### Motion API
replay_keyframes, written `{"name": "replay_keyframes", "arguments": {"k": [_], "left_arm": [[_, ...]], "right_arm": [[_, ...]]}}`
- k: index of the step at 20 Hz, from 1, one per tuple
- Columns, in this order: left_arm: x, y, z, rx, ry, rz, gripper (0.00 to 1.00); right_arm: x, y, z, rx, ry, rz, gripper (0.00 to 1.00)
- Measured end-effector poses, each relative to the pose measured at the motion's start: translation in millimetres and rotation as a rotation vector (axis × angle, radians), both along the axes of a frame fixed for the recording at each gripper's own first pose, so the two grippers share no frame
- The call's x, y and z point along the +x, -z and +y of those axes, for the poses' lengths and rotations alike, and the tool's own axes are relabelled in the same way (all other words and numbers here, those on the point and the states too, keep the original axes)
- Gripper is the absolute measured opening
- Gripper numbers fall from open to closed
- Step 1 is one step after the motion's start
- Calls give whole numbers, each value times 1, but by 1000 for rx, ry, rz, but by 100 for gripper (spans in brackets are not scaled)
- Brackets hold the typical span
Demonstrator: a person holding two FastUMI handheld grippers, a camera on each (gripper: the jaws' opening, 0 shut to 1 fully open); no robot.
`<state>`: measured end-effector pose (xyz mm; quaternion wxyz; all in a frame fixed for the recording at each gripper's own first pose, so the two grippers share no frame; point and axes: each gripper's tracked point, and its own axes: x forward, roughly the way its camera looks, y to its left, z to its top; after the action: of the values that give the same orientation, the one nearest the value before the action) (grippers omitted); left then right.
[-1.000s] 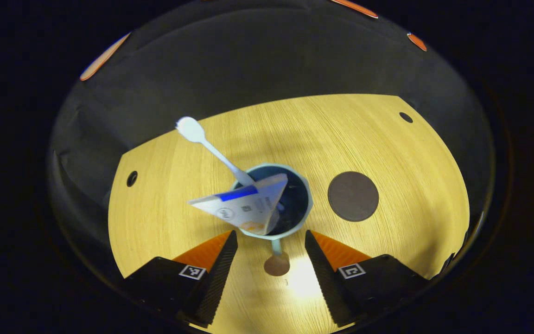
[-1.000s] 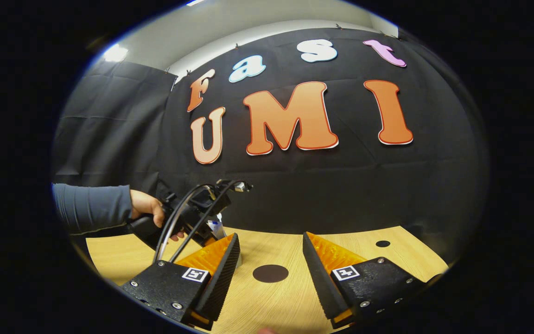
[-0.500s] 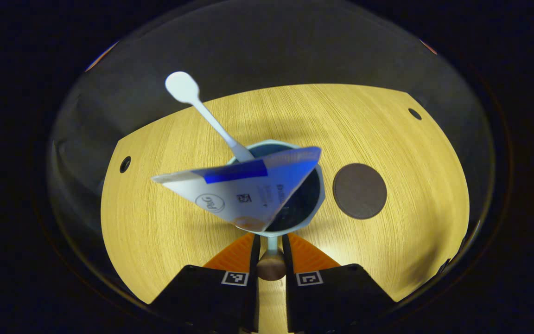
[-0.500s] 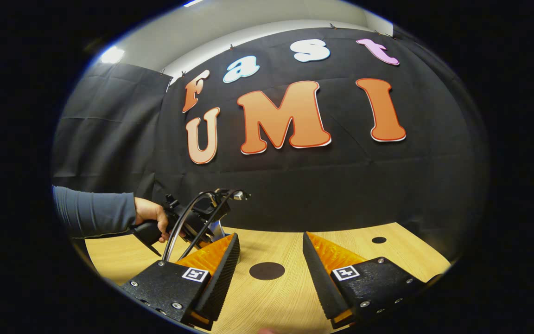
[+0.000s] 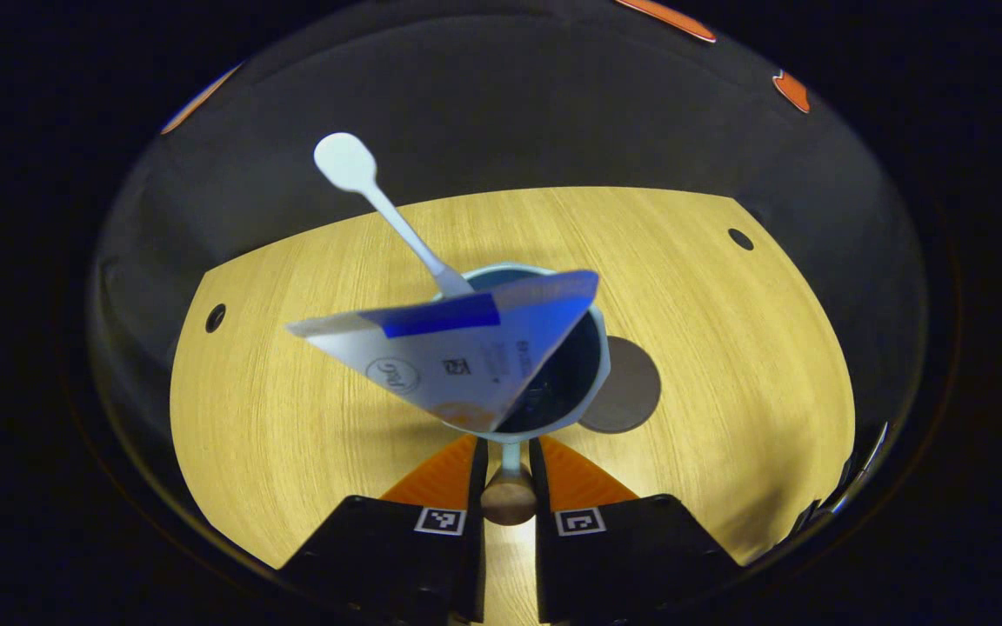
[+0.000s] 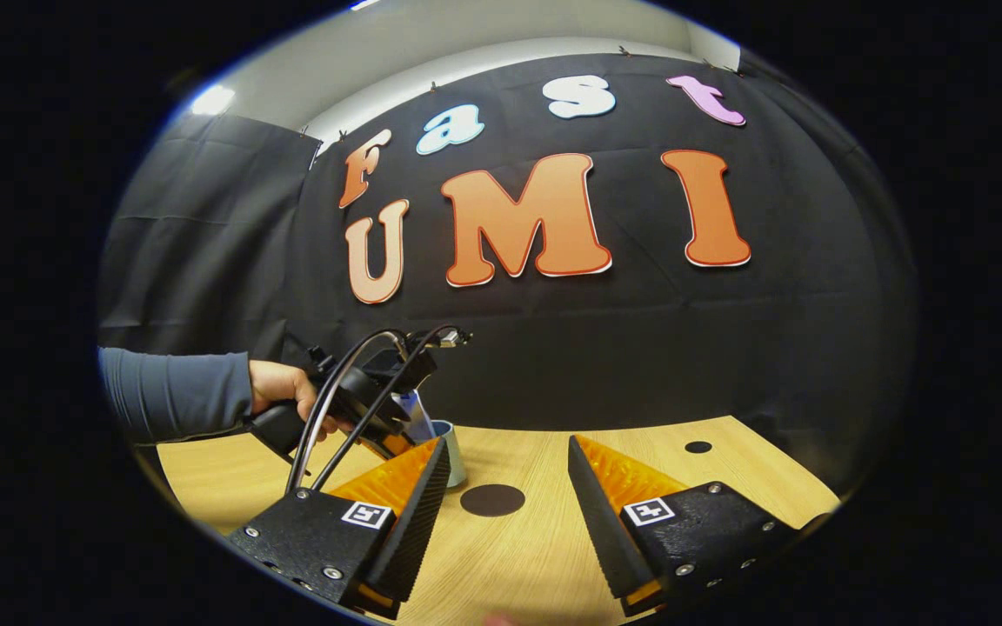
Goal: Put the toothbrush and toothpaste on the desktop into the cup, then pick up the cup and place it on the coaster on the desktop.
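Blue cup with toothbrush, toothpaste

Pale blue cup holding tilted toothbrush and toothpaste, overlapping dark coaster

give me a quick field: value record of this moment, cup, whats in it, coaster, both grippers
cup: pale blue cup, held by its handle, edge overlapping the coaster in the left gripper view
contents: toothbrush leaning out up-left; toothpaste tube slanted across the rim
coaster: dark round coaster on the wooden desktop, just right of the cup
left gripper: left gripper shut on the handle
right gripper: right gripper open, holding nothing, above the desktop
task stage: both items in the cup; whether it is lifted off the desktop, cannot tell
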<state>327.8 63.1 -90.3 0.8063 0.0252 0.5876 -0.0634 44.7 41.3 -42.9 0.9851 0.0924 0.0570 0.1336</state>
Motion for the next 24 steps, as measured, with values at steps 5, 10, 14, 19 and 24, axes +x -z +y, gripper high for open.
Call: {"name": "replay_keyframes", "arguments": {"k": [5, 10, 14, 19, 24], "left_arm": [[-6, 1, 3, 12, 35, 23, 23], [-6, -2, 5, 2, 61, 45, 23], [-6, -18, 8, 24, 68, 91, 23], [-11, -89, 2, -37, 117, -26, 97], [-14, -167, 20, -28, 160, -267, 98]], "right_arm": [[-6, 15, -25, -46, 36, 14, 82], [-10, 21, -44, -39, 59, 40, 82], [-11, 30, -50, -49, 69, 58, 82], [-9, 26, -49, -62, 78, 60, 83], [-4, 4, -43, -71, 86, 24, 83]]}}
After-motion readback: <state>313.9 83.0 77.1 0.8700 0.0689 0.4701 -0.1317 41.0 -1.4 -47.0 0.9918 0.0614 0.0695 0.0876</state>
